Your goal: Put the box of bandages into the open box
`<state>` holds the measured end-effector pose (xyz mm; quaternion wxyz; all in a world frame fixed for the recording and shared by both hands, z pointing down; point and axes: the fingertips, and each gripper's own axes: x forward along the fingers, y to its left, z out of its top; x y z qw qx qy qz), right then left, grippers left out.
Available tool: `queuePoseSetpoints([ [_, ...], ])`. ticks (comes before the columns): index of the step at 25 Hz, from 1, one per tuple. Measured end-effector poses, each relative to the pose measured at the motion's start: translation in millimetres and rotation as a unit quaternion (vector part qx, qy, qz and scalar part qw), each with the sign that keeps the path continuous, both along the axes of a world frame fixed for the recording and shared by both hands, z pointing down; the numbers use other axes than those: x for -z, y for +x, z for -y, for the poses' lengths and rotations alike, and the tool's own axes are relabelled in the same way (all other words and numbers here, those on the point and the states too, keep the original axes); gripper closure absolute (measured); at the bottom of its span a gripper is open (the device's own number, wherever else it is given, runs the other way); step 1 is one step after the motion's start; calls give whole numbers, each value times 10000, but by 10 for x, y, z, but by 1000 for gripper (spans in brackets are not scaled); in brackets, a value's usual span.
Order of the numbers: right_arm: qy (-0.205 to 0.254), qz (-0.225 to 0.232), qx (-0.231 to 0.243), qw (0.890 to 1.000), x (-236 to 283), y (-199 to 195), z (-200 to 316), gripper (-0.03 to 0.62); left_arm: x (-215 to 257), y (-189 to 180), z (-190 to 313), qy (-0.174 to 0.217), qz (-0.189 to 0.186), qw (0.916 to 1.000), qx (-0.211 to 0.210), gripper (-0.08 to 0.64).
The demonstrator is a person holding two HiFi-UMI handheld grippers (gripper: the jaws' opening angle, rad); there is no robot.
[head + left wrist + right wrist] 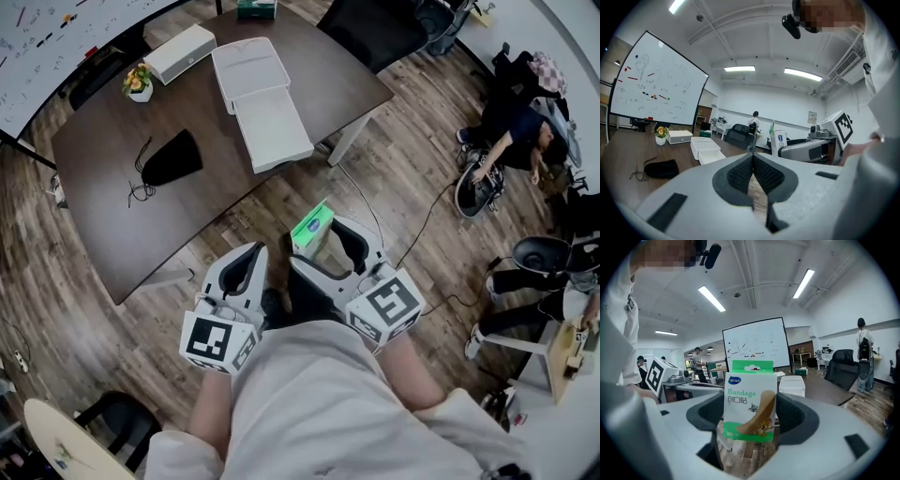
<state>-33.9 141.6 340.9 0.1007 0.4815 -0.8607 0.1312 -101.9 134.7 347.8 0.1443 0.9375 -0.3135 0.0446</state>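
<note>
A green and white box of bandages [312, 228] [750, 401] stands upright between the jaws of my right gripper [323, 239] [751, 416], which is shut on it, held over the floor in front of the table. The same box [779, 142] shows at the right in the left gripper view. My left gripper [246, 272] [753, 176] hangs beside it, shut, with its pads touching and nothing between them. The open white box [251, 69] lies on the dark table with its lid [272, 127] spread toward me; it also shows in the left gripper view [705, 146] and the right gripper view [792, 384].
On the brown table [103, 178] are a black pouch [172, 157], a small flower pot [139, 83], a long white box [180, 52] and a green box [256, 8]. A black chair [380, 28] stands at the far side. A person [511, 141] sits on the floor at the right. A whiteboard [47, 47] is at the left.
</note>
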Motion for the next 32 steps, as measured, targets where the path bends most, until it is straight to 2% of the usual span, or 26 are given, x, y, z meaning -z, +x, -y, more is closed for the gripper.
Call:
queuePoseSetpoints([
  [19, -233, 19, 214, 9995, -106, 276, 977, 241, -69, 281, 863, -199, 169, 9992, 312, 555],
  [25, -408, 116, 333, 9985, -190, 410, 1314, 241, -114, 370, 1144, -310, 264, 9977, 534, 555],
  [32, -563, 50, 703, 9959, -277, 533, 1678, 241, -121, 448, 1434, -400, 350, 9942, 936, 555],
])
